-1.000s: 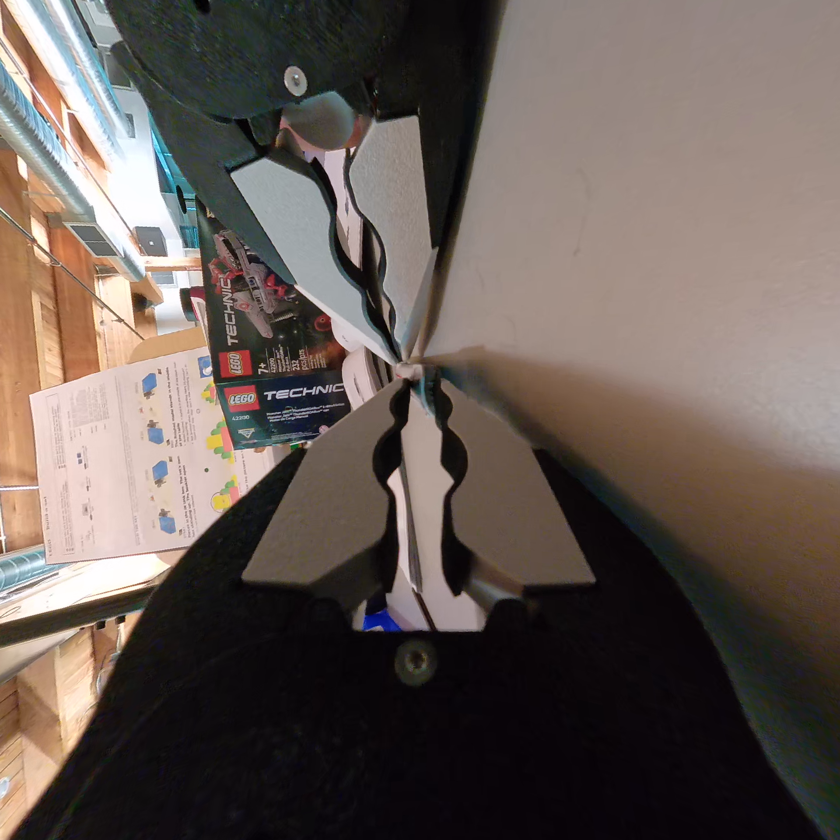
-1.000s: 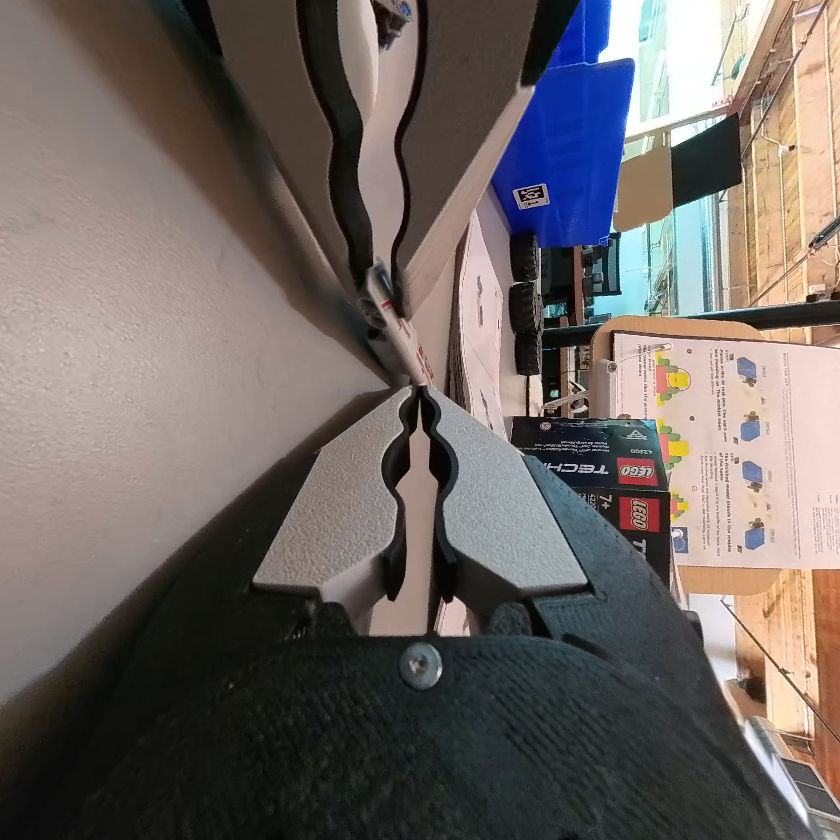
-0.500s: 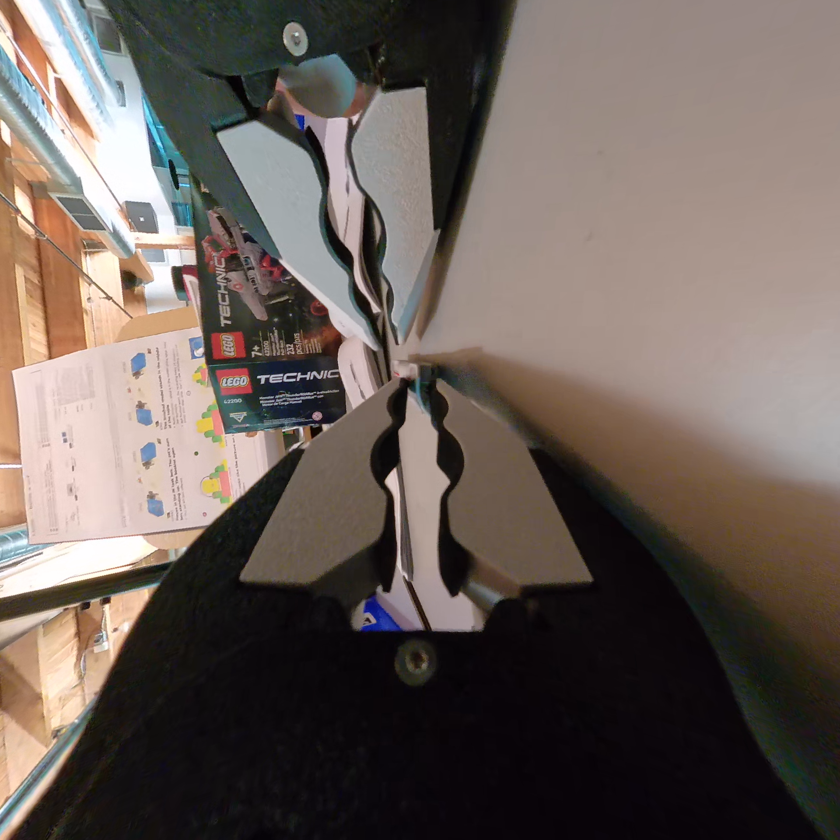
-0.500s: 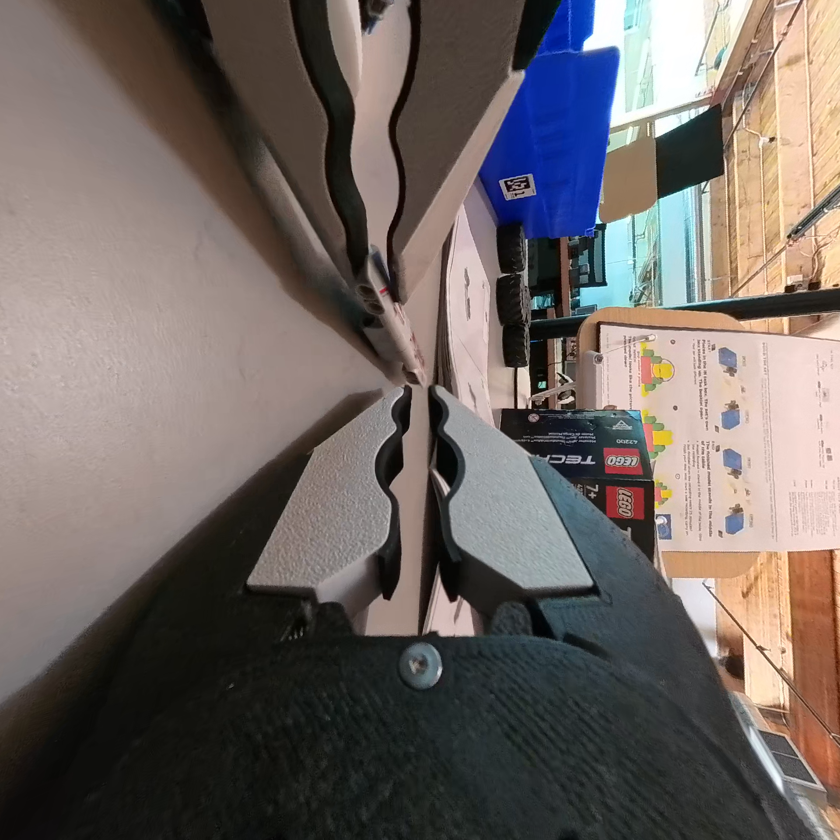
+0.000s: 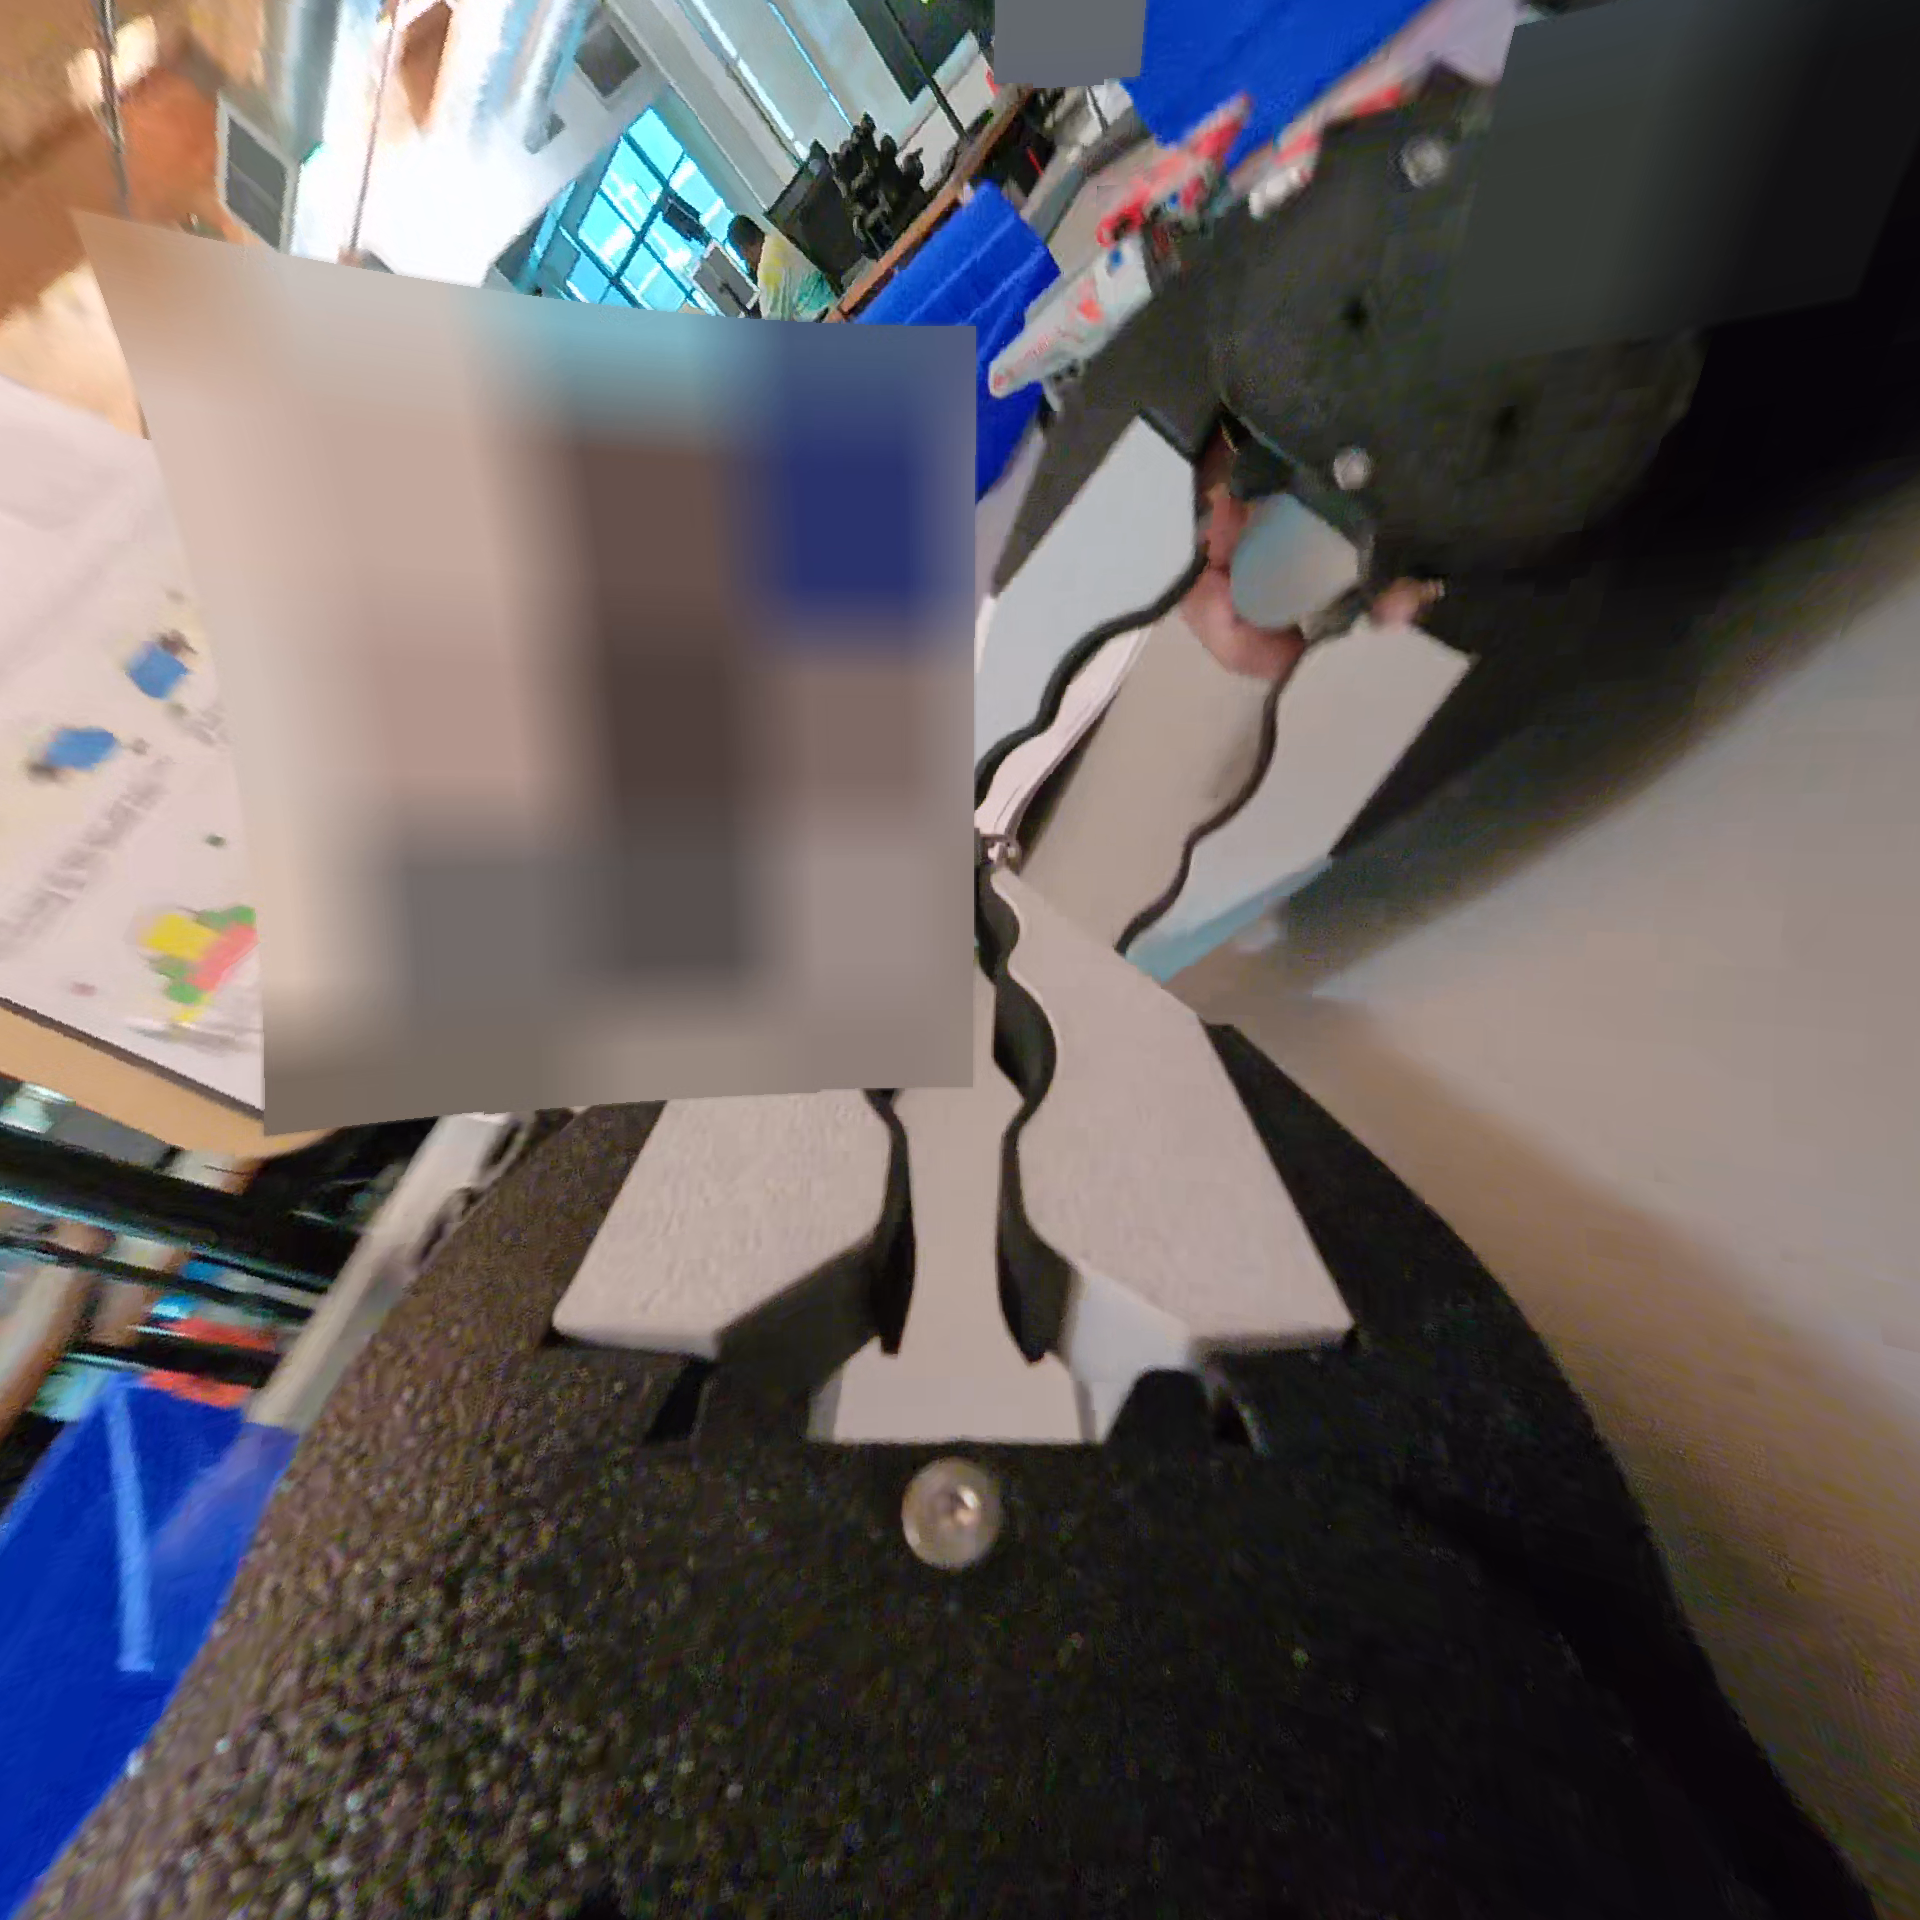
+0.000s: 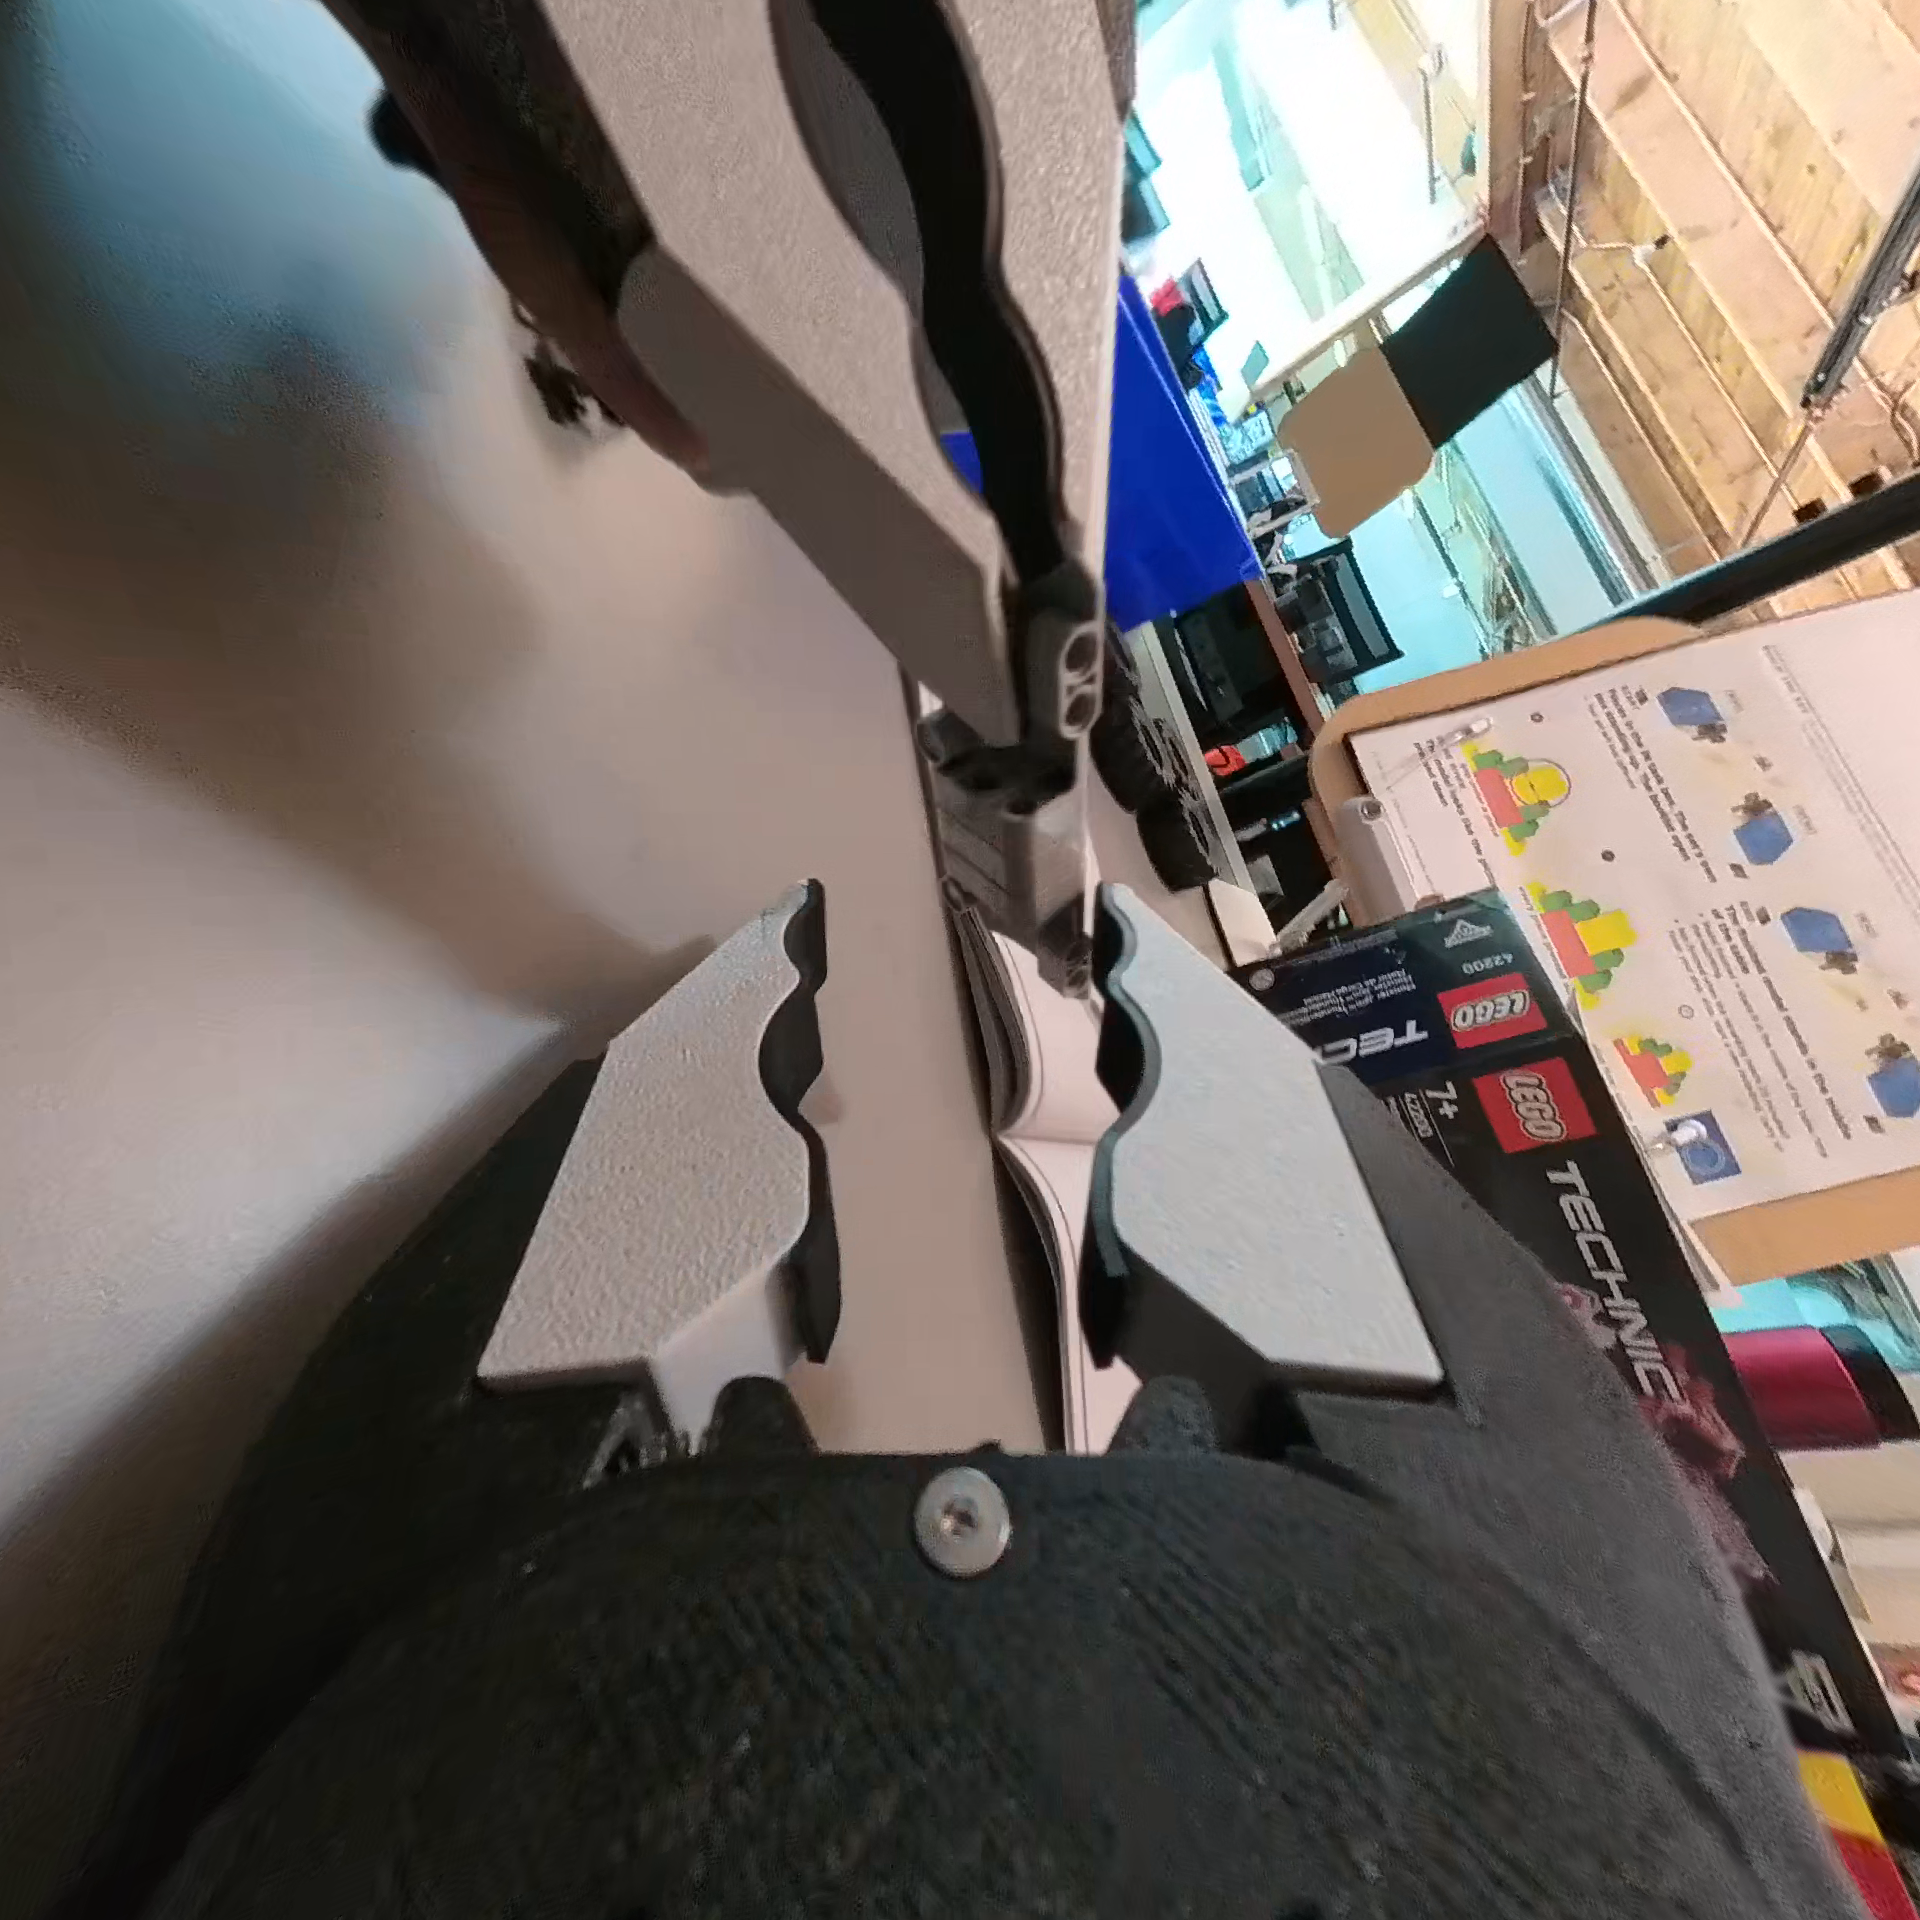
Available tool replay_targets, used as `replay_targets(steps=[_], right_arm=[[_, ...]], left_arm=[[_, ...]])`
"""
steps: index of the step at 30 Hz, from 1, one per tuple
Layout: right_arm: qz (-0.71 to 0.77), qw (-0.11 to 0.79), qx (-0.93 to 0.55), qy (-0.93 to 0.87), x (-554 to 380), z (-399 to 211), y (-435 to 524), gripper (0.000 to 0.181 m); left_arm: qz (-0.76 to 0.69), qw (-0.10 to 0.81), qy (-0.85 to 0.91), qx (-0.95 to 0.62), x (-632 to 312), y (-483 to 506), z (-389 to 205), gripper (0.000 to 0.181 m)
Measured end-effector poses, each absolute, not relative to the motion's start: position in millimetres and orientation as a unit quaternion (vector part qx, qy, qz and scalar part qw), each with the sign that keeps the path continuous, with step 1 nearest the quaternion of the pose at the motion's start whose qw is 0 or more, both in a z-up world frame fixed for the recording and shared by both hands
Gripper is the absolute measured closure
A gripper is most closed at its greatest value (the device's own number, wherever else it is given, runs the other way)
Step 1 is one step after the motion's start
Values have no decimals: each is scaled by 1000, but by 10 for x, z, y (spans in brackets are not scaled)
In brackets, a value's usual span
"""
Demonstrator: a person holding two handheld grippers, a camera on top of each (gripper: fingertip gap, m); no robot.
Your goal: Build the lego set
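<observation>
A small grey Lego Technic piece (image 6: 1065, 675) with round holes hangs over the pale table (image 6: 312, 831). My left gripper (image 6: 1044, 613) is shut on its upper end, seen at the top of the right wrist view. In the left wrist view only a sliver of the piece (image 5: 1000, 847) shows at my left gripper's (image 5: 987, 883) tips, and a blur patch hides one tip. My right gripper (image 6: 956, 914) is open and empty, its tips just short of the piece's lower end. It also shows open in the left wrist view (image 5: 1070, 862).
An open instruction booklet (image 6: 1049, 1091) lies on the table beyond the grippers. A dark Lego box (image 6: 1507, 1091) and a board with a picture sheet (image 6: 1662, 883) stand to the right. Black wheels (image 6: 1164, 769) and a blue bin (image 6: 1164, 499) sit farther back. Spacing between my two grippers at the tips: around 4 cm.
My right gripper has opened, let go of the grey piece and drawn back a little. My left gripper still holds the piece. Both views have tilted.
</observation>
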State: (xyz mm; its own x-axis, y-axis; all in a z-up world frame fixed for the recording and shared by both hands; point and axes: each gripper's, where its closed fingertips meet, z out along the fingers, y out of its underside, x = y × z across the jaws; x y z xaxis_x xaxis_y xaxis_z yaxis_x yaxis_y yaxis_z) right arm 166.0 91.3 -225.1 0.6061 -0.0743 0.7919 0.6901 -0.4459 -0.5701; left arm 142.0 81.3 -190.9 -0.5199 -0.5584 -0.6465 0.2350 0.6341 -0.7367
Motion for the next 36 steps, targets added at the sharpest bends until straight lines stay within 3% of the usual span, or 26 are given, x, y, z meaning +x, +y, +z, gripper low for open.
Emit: replay_targets(steps=[9,16,23,36], right_arm=[[-362,521,-755,-169,1736,-2158,703,127],[-336,523,-761,-185,1723,-2202,621,141],[-320,481,-788,-213,1715,-2388,612,152],[-336,464,-791,-215,1753,-2422,613,154]], left_arm=[[-523,297,742,-297,1541,552,-1838,178],[-585,132,683,-417,1575,514,-1995,178],[-552,122,693,-447,1632,493,-2168,179],[-519,146,722,-433,1596,515,-2227,180]])
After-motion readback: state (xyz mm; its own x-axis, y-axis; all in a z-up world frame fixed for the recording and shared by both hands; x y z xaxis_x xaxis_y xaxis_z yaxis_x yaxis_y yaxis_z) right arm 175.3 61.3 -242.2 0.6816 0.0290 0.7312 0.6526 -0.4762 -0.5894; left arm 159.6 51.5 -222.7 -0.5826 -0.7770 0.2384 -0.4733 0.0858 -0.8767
